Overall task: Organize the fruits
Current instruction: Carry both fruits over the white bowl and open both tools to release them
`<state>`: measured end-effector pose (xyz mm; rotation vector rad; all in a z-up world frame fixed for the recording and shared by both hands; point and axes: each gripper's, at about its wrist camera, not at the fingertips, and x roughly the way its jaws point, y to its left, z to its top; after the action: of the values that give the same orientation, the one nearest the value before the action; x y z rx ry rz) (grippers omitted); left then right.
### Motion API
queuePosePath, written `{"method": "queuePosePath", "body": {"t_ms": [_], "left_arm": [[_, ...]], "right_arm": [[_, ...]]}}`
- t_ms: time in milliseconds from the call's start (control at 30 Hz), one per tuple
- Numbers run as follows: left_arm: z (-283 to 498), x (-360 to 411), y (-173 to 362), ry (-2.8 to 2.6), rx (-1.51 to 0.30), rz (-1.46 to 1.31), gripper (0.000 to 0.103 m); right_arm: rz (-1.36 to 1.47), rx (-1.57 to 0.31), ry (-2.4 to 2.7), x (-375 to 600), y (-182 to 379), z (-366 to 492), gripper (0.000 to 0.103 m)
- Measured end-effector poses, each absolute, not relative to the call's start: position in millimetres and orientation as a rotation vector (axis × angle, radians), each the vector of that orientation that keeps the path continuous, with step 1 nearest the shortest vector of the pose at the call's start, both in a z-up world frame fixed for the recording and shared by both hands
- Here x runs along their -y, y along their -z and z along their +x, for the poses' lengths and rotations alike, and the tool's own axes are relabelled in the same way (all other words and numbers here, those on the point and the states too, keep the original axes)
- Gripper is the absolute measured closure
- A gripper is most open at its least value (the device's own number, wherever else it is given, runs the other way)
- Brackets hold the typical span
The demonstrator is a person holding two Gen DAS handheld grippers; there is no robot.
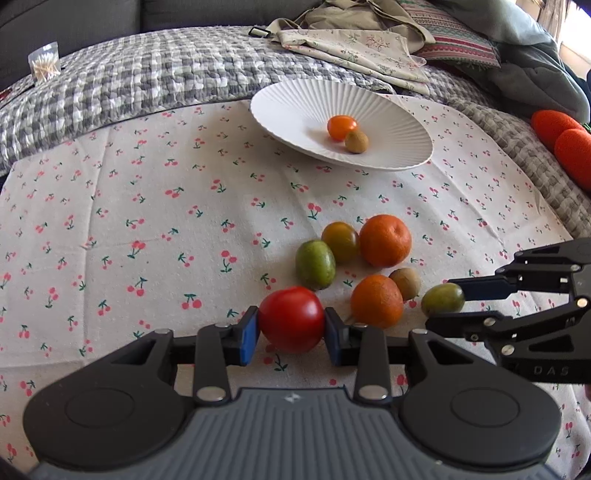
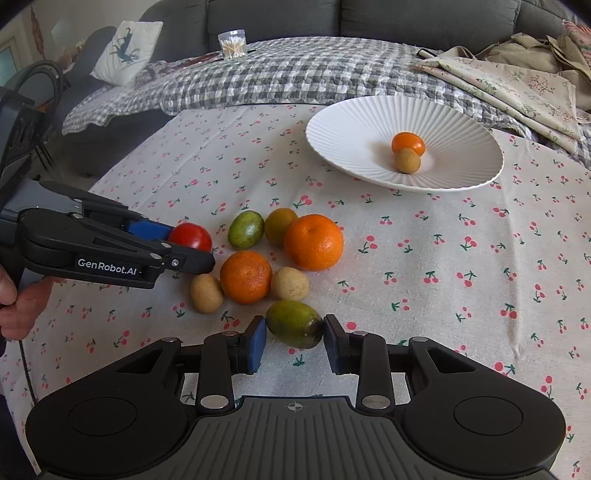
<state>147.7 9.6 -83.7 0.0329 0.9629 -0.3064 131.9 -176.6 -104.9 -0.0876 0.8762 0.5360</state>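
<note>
My left gripper (image 1: 291, 326) clamps the red tomato (image 1: 291, 319); my right gripper (image 2: 294, 338) clamps a green fruit (image 2: 294, 328); white plate (image 2: 369, 122) holds two fruits.

Black tool (image 1: 291, 334), blue pads (image 1: 249, 334)

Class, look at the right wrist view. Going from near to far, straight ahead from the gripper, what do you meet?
Right gripper closed on the green fruit → tan fruit → large orange → white plate → checkered blanket → grey sofa.
</note>
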Motion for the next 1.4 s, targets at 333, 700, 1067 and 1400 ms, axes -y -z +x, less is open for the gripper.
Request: {"method": "queuePosePath", "body": {"t_ms": [333,700,1067,1400], "left_arm": [[146,-13,67,0.287,-0.918,0.054,0.068],[150,-6,54,0.298,-0.876,0.06,0.068],[171,24,40,0.333,-0.812,0.102,0.068],[216,57,37,0.34,-0.761,0.119,0.068]], "right_arm": [[-0.079,-0.845,-0.511,191,94,132,0.071],[-0.05,-0.795,-0.453,215,76,142,0.071],[-0.043,-0.736,-0.414,227,61,150,0.071],[0.017,-0.699,-0.289,256,54,169,0.071]]}}
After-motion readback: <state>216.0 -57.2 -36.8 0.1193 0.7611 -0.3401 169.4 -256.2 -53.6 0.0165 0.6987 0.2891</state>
